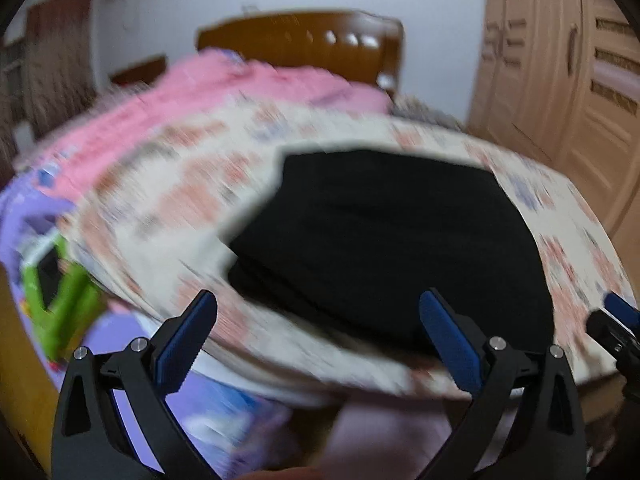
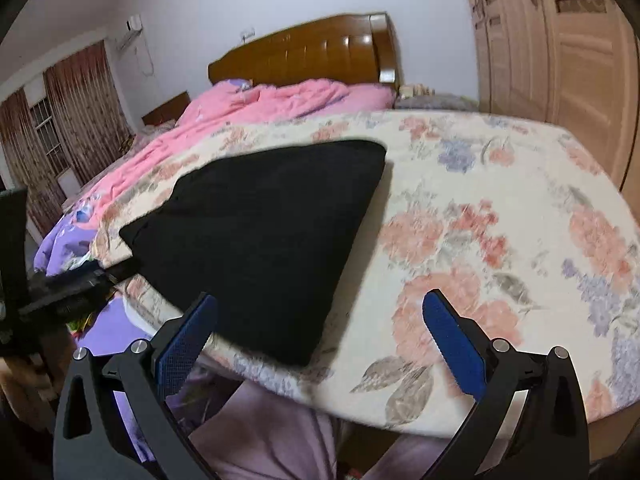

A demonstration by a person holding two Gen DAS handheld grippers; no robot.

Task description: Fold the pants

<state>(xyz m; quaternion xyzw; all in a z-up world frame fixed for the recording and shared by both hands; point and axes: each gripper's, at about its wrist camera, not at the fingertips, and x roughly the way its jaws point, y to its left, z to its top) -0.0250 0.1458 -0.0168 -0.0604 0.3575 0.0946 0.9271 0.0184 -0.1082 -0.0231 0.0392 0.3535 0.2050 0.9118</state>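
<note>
Left gripper [image 1: 318,314]: jaws spread wide apart, nothing between the blue pads [image 1: 184,340]; it sits low in the frame, above the near edge of the floral-covered board [image 1: 568,240]. Right gripper [image 2: 320,314]: jaws likewise spread wide and empty, poised over the near edge of the same board, with its left finger in front of the lower corner of the black pants [image 2: 264,232]; whether it touches the cloth cannot be determined. In the right wrist view the pants lie centre-left of the frame as a compact, thick, roughly wedge-shaped bundle resting flat on the floral cover, their lower edge near the board's front rim. In the left wrist view the same bundle fills the centre; this view is heavily motion-blurred, so layer edges are only faintly discernible at the left side of the bundle. The left gripper's tool body appears at the left edge of the right wrist view, just beside the bundle's left corner. Behind the board, in the upper half of both frames: pink bedding [image 2: 280,100], a wooden headboard [image 2: 312,52], and a wardrobe [image 2: 560,40] at upper right. Assessment: no legs or waistband trail loose, and both grippers are free of cloth, so folding appears complete or nearly so. At most a final straightening of the bundle seems to remain.
</note>
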